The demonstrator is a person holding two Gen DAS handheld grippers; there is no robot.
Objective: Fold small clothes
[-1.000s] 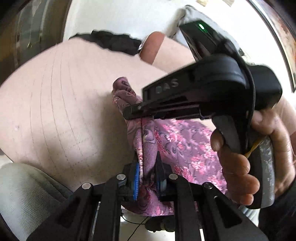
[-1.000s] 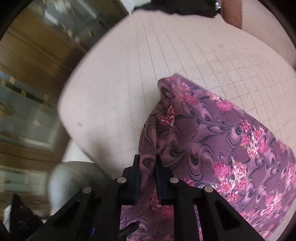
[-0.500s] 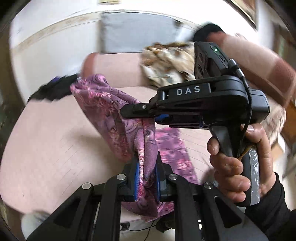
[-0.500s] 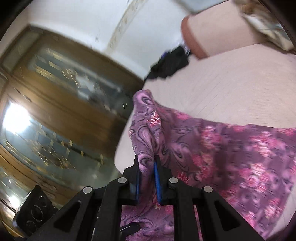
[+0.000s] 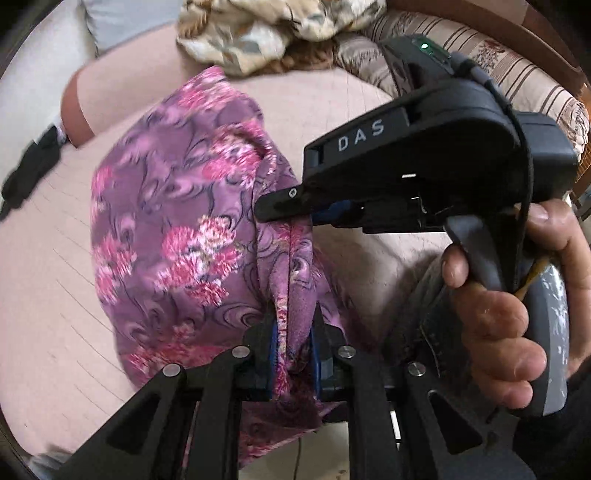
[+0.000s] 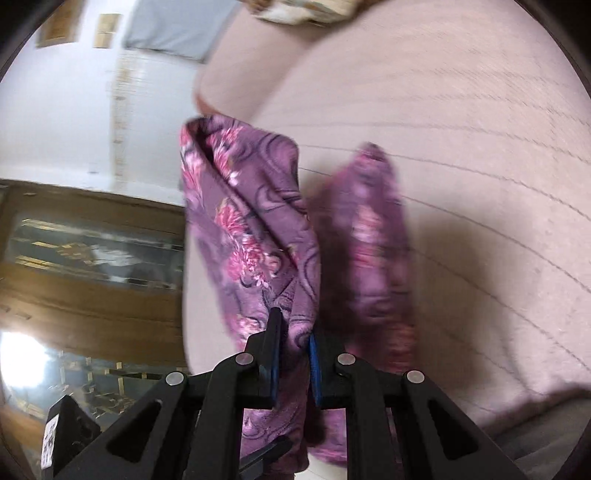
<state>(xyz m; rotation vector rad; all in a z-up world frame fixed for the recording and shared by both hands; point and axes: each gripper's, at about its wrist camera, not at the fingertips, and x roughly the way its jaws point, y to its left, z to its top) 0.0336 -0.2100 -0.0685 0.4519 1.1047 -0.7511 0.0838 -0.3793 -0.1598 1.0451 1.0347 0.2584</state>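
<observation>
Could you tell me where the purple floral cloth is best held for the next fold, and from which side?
Along its gathered top edge, from the near side, as now: the left tongs and right tongs each pinch a bunched fold of the purple floral cloth, so the rest hangs free over the pink bed.

A crumpled beige floral cloth (image 5: pixel 273 26) lies at twelve o'clock, a striped cushion (image 5: pixel 517 74) at two, and a dark garment (image 5: pixel 29 173) at nine on the pink mattress (image 5: pixel 48 266).

Garment (image 5: pixel 177 236): thin woven cloth, purple floral print, slight sheen. Left tool (image 5: pixel 291 354): matt black plastic, blue pads (rubbery-looking), bright metal rivets. Bed (image 5: pixel 48 280): matt pink quilted fabric. Cabinet (image 6: pixel 92 295): glossy wood, glass.
</observation>
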